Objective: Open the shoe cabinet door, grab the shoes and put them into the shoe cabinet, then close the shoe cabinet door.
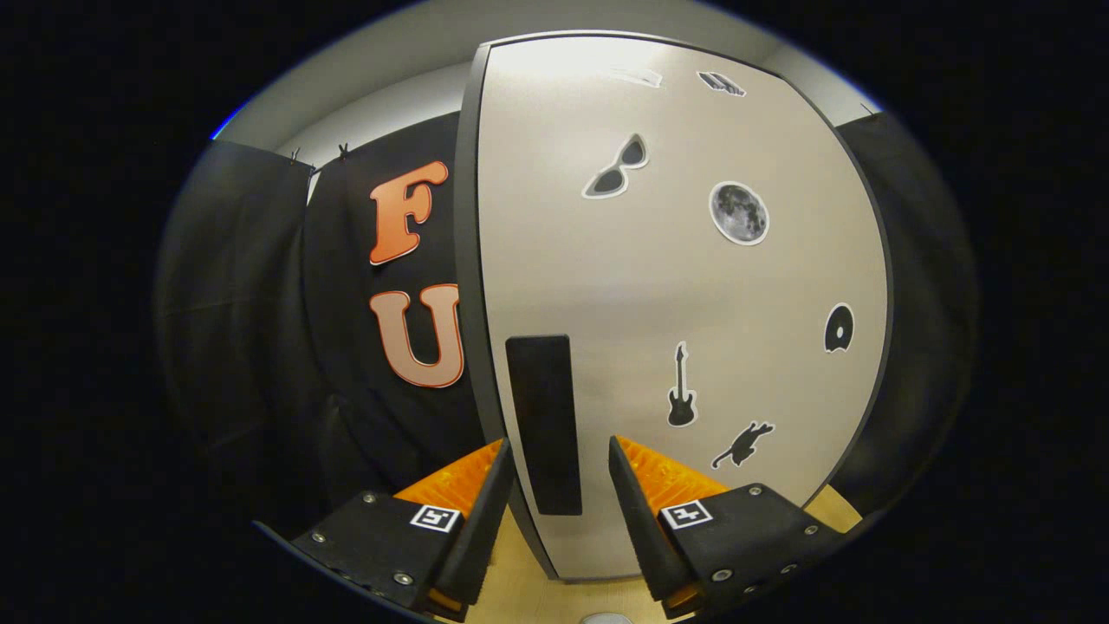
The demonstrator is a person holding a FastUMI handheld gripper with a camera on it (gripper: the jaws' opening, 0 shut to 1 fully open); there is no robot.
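Observation:
The shoe cabinet door (676, 295) fills the space ahead: a pale panel with a dark rim and several stickers, among them sunglasses, a moon and a guitar. It looks shut. A tall black handle (543, 423) runs down its left side. My gripper (559, 459) is open, its two fingers straddling the lower part of the handle with a gap on each side, so neither pad presses on it. The left finger (481, 494) sits just past the door's left edge.
The cabinet stands on a light wooden floor (520, 589), seen below the door between the fingers. Black booth cloth (260, 329) hangs to the left of the cabinet and also to its right.

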